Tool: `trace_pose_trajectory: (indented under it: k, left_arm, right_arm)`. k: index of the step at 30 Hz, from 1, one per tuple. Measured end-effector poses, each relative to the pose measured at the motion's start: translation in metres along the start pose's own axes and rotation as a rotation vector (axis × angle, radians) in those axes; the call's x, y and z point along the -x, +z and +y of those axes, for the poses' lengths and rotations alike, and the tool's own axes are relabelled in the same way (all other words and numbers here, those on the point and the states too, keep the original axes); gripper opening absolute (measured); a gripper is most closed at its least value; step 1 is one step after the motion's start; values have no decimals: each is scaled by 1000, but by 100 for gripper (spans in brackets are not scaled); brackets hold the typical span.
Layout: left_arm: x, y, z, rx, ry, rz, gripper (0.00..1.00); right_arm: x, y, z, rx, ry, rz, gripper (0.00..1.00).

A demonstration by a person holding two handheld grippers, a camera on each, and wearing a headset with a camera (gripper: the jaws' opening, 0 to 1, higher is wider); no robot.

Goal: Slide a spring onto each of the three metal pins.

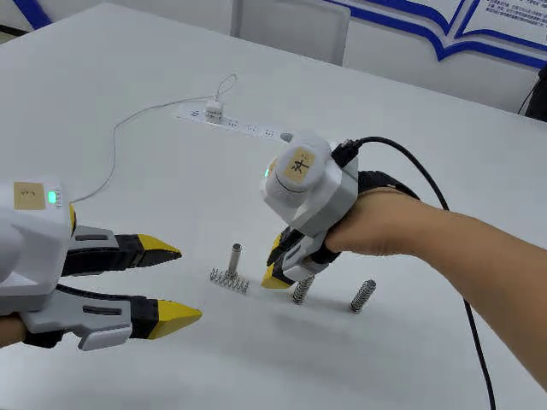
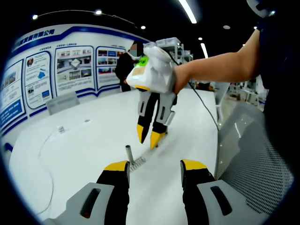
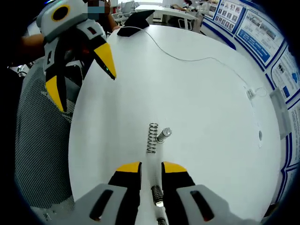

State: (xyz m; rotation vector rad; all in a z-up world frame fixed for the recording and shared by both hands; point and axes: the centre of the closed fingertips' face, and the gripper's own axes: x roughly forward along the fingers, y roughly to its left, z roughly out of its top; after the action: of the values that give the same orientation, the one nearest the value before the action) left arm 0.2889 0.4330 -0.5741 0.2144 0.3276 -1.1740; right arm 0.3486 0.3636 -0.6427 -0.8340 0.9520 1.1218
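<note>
The black-and-yellow left gripper gaped wide; the right gripper, jaws narrow, flanked a coiled steel spring (grip unclear).

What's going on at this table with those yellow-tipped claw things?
A person holds a gripper in each hand at a white table. The right gripper has its jaws either side of a first pin that already wears a spring; whether it grips it is unclear. A second pin, also sprung, stands nearby. The third pin is bare, with a loose spring lying beside it. The left gripper hovers open and holds nothing.
</note>
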Motion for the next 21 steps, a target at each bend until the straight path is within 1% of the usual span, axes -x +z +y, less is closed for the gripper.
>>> trace_pose_trajectory:
  k: [5, 9, 13, 21]
  left_arm:
    - [1, -1, 1, 3, 4, 4, 45]
    - [2, -2, 2, 6, 6, 7, 45]
    - [3, -4, 3, 9, 9, 11, 44]
    - [4, -5, 5, 14, 14, 11, 44]
  right_arm:
    - [-16, 4, -1, -27, 11, -13, 18]
    - [-23, 6, -3, -50, 14, -24, 17]
    - [-32, 5, 0, -61, 29, -13, 16]
    - [-39, 6, 0, -79, 40, -10, 13]
